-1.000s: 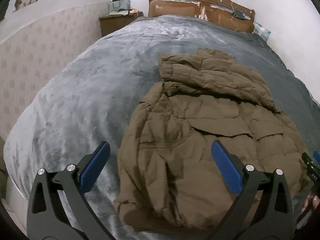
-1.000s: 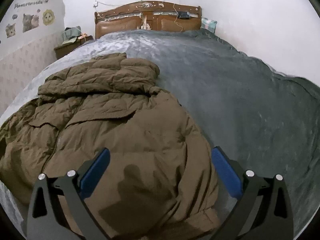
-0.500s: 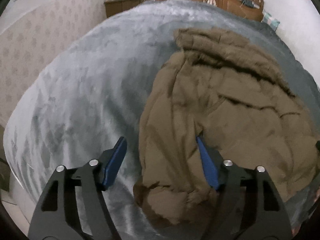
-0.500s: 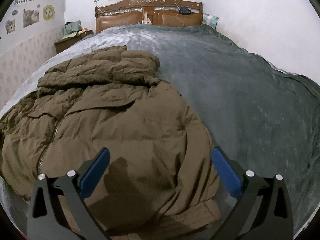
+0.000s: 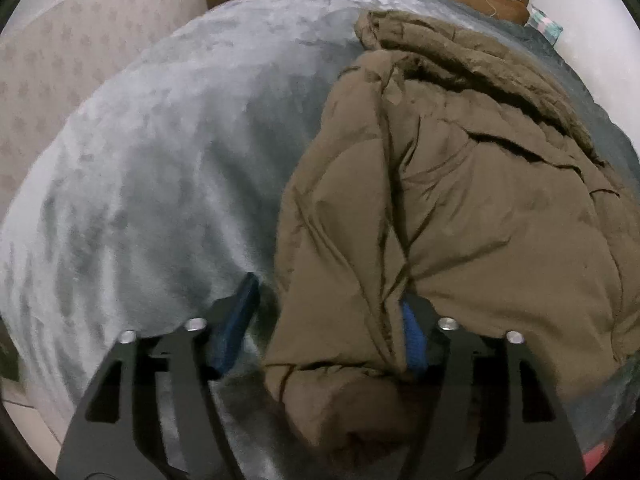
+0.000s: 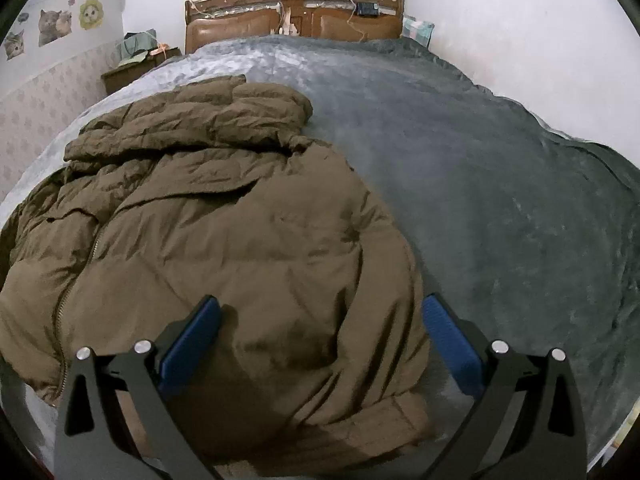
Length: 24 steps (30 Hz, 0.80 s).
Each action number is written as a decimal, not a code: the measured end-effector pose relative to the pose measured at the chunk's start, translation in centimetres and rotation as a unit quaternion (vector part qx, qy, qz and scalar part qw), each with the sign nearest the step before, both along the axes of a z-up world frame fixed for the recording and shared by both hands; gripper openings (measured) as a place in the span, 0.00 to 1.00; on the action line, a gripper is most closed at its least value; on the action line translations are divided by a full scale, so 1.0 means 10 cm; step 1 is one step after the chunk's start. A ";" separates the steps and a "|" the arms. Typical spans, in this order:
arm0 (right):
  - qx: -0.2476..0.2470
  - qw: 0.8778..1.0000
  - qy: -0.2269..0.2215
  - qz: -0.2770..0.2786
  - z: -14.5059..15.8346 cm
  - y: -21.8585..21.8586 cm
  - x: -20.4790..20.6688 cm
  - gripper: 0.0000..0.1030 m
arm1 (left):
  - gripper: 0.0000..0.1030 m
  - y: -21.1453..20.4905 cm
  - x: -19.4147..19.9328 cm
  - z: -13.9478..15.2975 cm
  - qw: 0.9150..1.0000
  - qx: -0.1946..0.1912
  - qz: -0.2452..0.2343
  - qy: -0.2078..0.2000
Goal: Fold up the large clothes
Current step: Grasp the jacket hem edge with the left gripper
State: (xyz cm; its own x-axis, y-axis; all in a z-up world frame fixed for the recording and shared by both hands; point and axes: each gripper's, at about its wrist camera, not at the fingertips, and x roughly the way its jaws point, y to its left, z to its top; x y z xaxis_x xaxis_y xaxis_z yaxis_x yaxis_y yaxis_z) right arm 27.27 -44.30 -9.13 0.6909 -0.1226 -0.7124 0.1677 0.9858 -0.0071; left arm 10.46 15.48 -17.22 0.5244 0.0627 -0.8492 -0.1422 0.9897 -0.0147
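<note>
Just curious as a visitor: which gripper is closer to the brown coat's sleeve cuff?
Left. The left gripper has the sleeve cuff between its jaws; the right gripper is open over the coat hem.

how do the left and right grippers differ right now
The left gripper has its fingers partly closed around a bunched edge of the brown jacket; the right gripper is spread wide above the jacket, gripping nothing. The left sits at the jacket's side edge, the right over its hem. Both have blue-padded fingers.
</note>
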 end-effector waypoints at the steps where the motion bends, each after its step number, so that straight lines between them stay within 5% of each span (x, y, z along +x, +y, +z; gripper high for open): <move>1: -0.001 1.000 -0.001 -0.001 0.01 -0.01 0.00 0.98 | 0.76 -0.01 -0.01 0.03 1.000 0.007 0.002 -0.002; 8: 0.006 1.000 -0.007 0.000 0.03 -0.02 0.01 0.98 | 0.86 0.06 -0.11 0.18 1.000 -0.016 0.006 -0.013; 24: -0.017 1.000 -0.011 -0.001 0.05 0.05 -0.05 0.98 | 0.83 -0.01 -0.10 0.04 1.000 -0.024 -0.007 -0.006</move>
State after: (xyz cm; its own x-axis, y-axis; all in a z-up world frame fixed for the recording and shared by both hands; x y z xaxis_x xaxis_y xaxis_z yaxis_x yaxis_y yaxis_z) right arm 26.79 -43.81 -8.62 0.7062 -0.1470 -0.6925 0.1693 0.9849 -0.0365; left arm 9.45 15.36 -16.79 0.5351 0.0144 -0.8447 -0.1277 0.9897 -0.0640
